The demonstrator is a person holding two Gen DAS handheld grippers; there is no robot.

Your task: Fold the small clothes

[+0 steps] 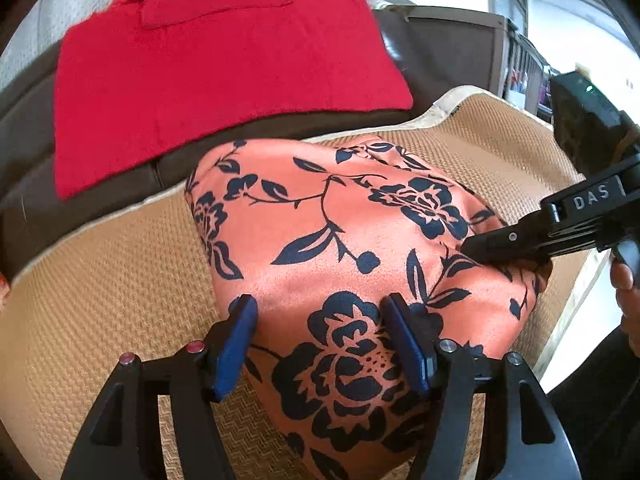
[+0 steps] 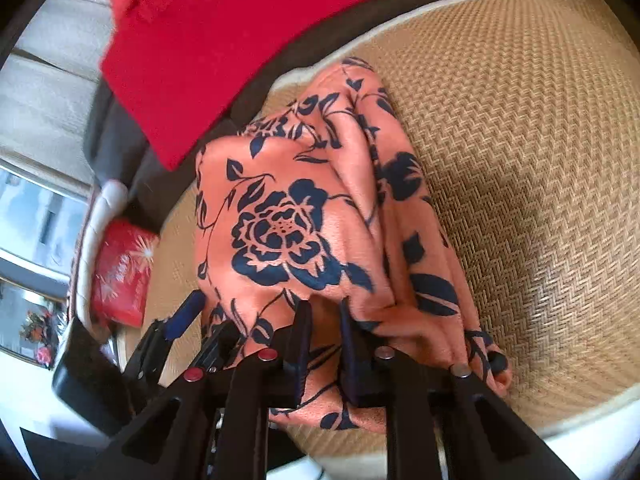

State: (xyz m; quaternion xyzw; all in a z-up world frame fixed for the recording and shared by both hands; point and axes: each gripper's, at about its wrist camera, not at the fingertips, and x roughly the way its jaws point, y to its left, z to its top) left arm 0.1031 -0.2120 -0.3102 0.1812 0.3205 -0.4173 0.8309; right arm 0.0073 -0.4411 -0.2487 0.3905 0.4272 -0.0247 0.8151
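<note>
An orange cloth with a dark blue flower print [image 1: 320, 216] lies bunched on a tan woven mat [image 1: 100, 280]. My left gripper [image 1: 320, 320] stands open over its near part, blue pads well apart, with the fabric running flat between and beneath them. My right gripper [image 1: 468, 246] comes in from the right and is shut on a raised fold at the cloth's right edge. In the right wrist view its fingers [image 2: 326, 316] pinch gathered orange cloth [image 2: 280, 220], which rises in ridges ahead of them. A blue pad of the left gripper's fingers [image 2: 186, 312] shows to the left.
A red knitted garment [image 1: 200, 80] lies spread on the dark brown sofa seat [image 1: 440, 52] behind the mat. A red packet [image 2: 124, 272] sits at the mat's left end. A person's hand [image 1: 626, 280] holds the right gripper. The woven mat [image 2: 520, 160] lies bare to the right.
</note>
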